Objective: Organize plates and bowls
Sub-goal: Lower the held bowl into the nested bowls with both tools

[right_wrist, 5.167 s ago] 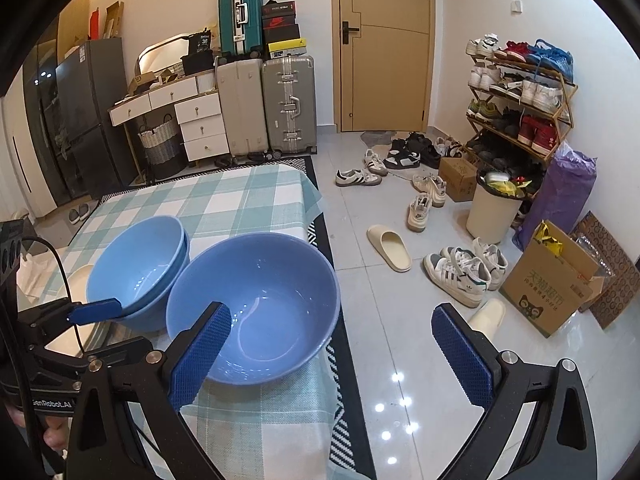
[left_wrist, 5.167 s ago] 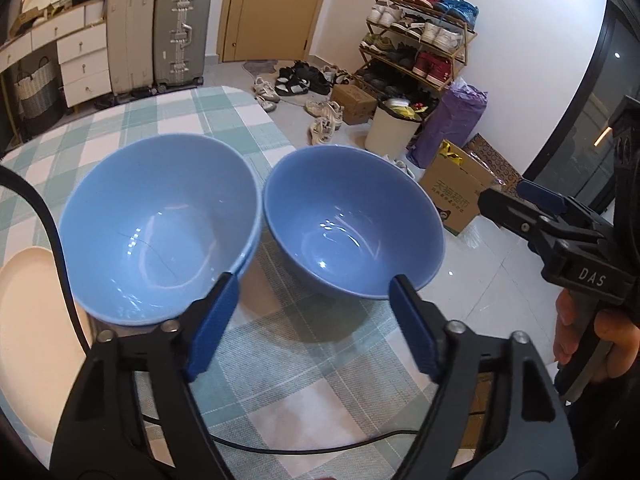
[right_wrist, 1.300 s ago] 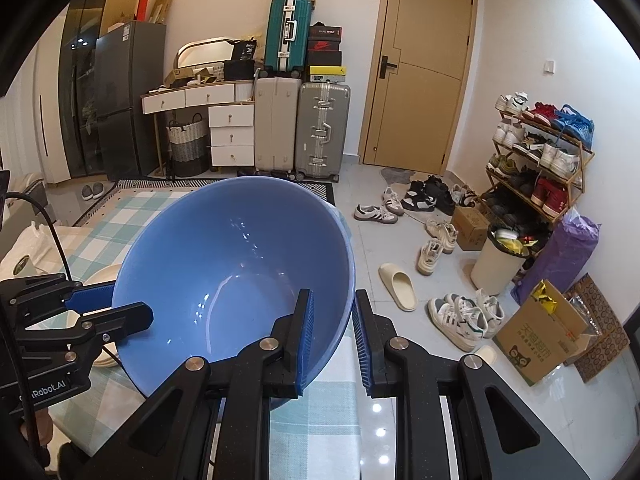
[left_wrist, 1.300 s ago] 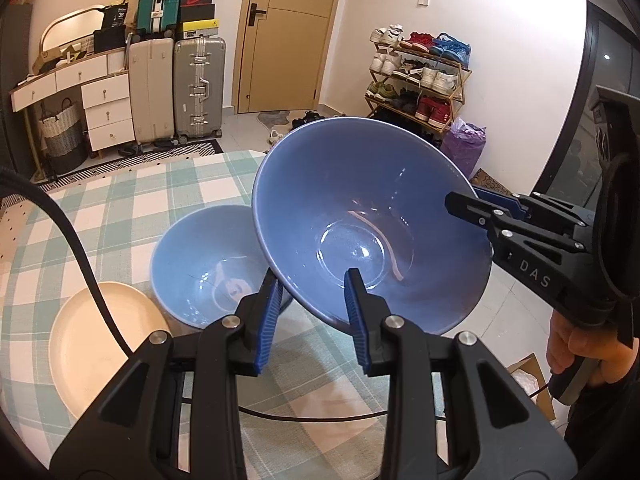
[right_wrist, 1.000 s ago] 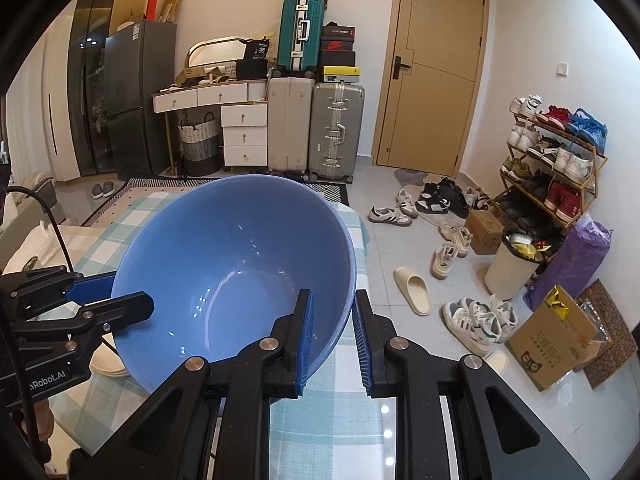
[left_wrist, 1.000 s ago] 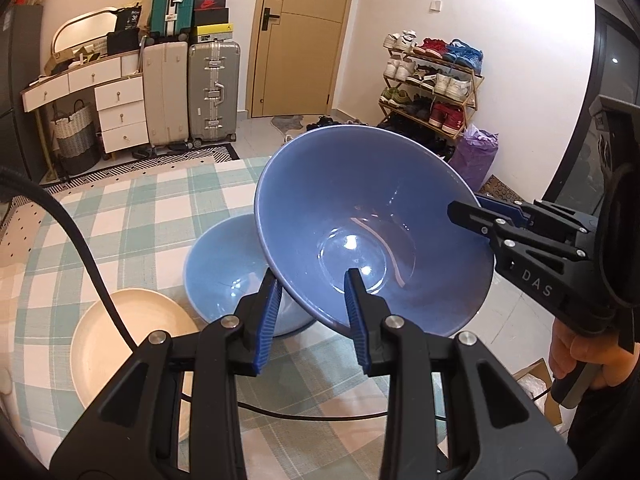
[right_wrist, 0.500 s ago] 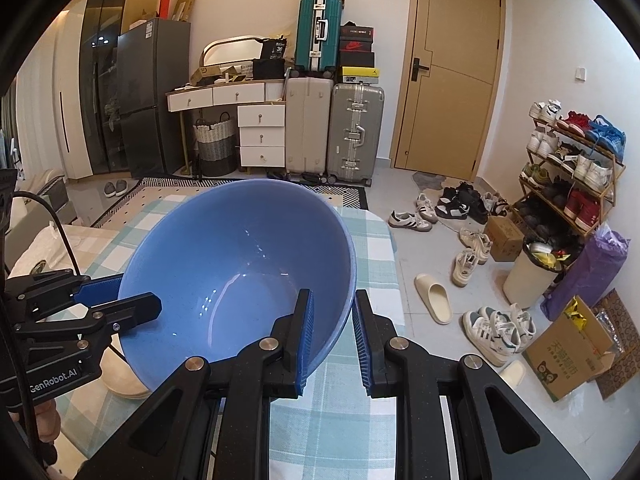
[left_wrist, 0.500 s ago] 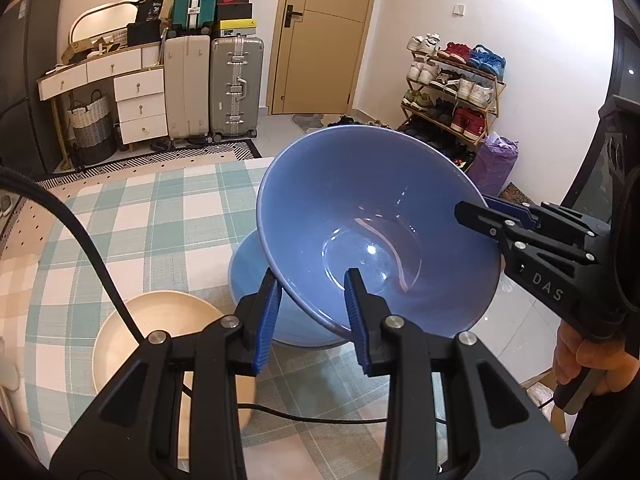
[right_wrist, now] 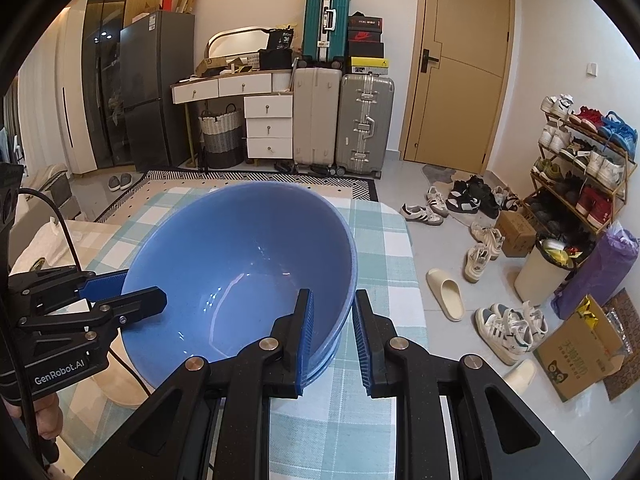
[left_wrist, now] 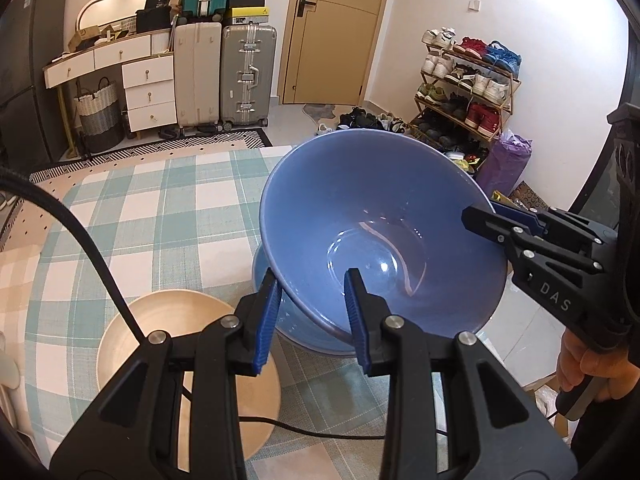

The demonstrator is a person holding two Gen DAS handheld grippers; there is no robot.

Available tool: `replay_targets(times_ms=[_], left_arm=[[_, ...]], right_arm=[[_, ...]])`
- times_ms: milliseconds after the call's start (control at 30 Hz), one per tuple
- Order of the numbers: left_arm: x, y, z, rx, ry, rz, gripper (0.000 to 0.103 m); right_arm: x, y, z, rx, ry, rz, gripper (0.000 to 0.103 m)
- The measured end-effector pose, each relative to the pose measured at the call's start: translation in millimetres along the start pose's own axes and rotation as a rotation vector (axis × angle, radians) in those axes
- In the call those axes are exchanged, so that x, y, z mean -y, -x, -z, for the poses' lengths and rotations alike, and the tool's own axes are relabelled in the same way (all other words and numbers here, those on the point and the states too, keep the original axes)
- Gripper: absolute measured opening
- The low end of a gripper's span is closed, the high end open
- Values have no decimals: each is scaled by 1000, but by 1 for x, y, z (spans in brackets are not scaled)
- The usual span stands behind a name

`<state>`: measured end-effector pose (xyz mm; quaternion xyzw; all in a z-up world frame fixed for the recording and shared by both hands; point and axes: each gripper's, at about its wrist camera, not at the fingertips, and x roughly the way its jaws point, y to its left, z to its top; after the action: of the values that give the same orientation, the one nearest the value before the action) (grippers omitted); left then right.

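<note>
A large blue bowl (left_wrist: pixel 380 232) hangs tilted above the checked tablecloth, held by both grippers. My left gripper (left_wrist: pixel 310 304) is shut on its near rim, and my right gripper (left_wrist: pixel 494 216) clamps the rim on the right side. In the right wrist view the same bowl (right_wrist: pixel 240 272) fills the middle, with my right gripper (right_wrist: pixel 332 324) shut on its near edge and the left gripper (right_wrist: pixel 120 292) on its left edge. Directly under it sits a stack of blue bowls (left_wrist: pixel 304 334), mostly hidden. A cream plate (left_wrist: pixel 168 320) lies to the left of the stack.
A black cable (left_wrist: pixel 92 248) runs across the plate and the round table (left_wrist: pixel 160 216). The table edge drops off at the right toward a floor with shoes (right_wrist: pixel 492 248), a cardboard box (right_wrist: pixel 580 348) and a shoe rack (left_wrist: pixel 468 80). A hand (left_wrist: pixel 588 364) holds the right gripper.
Both grippers have carried the blue bowl leftward across the table and slightly lower; it now covers the stacked bowls that were showing beside it. Both grips are unchanged.
</note>
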<state>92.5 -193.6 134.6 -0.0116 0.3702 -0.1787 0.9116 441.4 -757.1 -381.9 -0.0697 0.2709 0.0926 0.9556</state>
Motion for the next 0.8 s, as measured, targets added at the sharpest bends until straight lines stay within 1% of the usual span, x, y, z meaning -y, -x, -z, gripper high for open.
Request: replay_targets(times_ms=[567,800], left_arm=[[-24,-67,0,-49,-9,-57,28],[-33,-95,0,-66,-12,-62,28]], right_arm=[[-4,-47,9,-70,3,-13,20],[-8,-62,14,-96,8,-8,21]])
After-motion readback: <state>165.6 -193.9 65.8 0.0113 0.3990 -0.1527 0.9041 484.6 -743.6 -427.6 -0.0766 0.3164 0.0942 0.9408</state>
